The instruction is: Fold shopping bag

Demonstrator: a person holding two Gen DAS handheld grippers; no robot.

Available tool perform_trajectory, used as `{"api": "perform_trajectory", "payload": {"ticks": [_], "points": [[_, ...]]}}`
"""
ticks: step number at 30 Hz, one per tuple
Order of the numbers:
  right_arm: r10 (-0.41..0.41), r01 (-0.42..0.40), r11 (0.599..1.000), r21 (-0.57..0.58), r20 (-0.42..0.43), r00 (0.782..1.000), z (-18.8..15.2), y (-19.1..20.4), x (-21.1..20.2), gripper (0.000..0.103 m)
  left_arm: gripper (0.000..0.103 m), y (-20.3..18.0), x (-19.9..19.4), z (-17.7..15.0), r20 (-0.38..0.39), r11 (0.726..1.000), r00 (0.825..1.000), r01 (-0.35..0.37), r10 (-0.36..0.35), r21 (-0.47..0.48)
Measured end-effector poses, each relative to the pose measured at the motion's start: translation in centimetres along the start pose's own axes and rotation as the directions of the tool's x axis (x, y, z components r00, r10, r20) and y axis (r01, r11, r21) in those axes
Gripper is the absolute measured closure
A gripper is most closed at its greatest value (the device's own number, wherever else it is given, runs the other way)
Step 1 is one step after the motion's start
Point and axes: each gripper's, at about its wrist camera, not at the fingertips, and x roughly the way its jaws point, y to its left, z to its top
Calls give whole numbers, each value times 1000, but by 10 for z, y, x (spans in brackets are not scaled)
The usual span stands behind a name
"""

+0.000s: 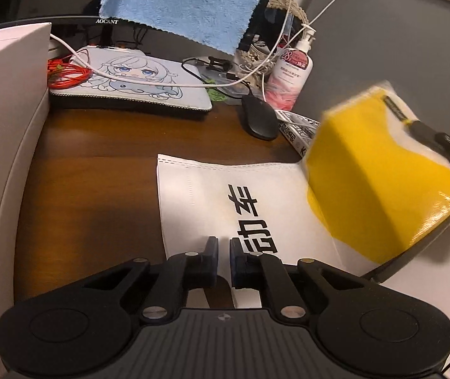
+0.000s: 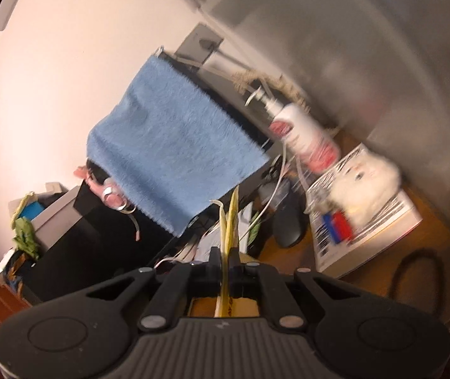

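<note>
Matt white fabric bag (image 1: 212,195) (glossy yellow panel), polished wood desk (image 1: 98,164)

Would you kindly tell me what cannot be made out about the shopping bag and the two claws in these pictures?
- Shopping bag, left wrist view: its raised yellow end is motion-blurred; the right claw gripping it is cut off by the frame edge.
- Left claw: whether its pads touch the bag cannot be told.
- Right wrist view: only a thin yellow edge shows between the fingers; the whole view is blurred.
</note>
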Motion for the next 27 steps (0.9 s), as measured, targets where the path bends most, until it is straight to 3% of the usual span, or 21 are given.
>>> {"api": "perform_trajectory", "payload": {"ticks": [6, 10, 14, 17, 21, 23, 26, 27], "points": [[54, -50, 998, 48, -102, 993, -29, 3, 48, 93, 95, -2, 0, -4, 10, 1000, 1000, 11, -11, -1], [26, -24, 1000, 19, -150, 988, -51, 5, 73, 92, 95, -2, -1, -6, 12, 1000, 1000, 18, -18, -1], [43, -44, 999, -13, -115, 992, -64, 10, 76, 86, 95, -3, -1, -6, 15, 1000, 1000, 18, -18, 8], [111, -105, 993, 59, -128, 985, -66, 6, 77, 80, 95, -2, -1, -6, 15, 1000, 1000, 23, -23, -4], [201, -178, 971, 159, -144, 969, -69, -1, 80, 63, 95, 1, 0, -6, 15, 999, 999, 32, -32, -18], [225, -194, 962, 191, -156, 962, -71, -4, 82, 63, 95, 2, 0, -5, 13, 999, 999, 36, -35, -21], [198, -163, 968, 191, -180, 964, -75, -9, 84, 64, 95, 2, 0, -5, 15, 999, 999, 36, -36, -22], [178, -144, 974, 177, -189, 966, -76, -10, 85, 71, 95, 1, 0, -6, 17, 999, 999, 34, -33, -18]]}}
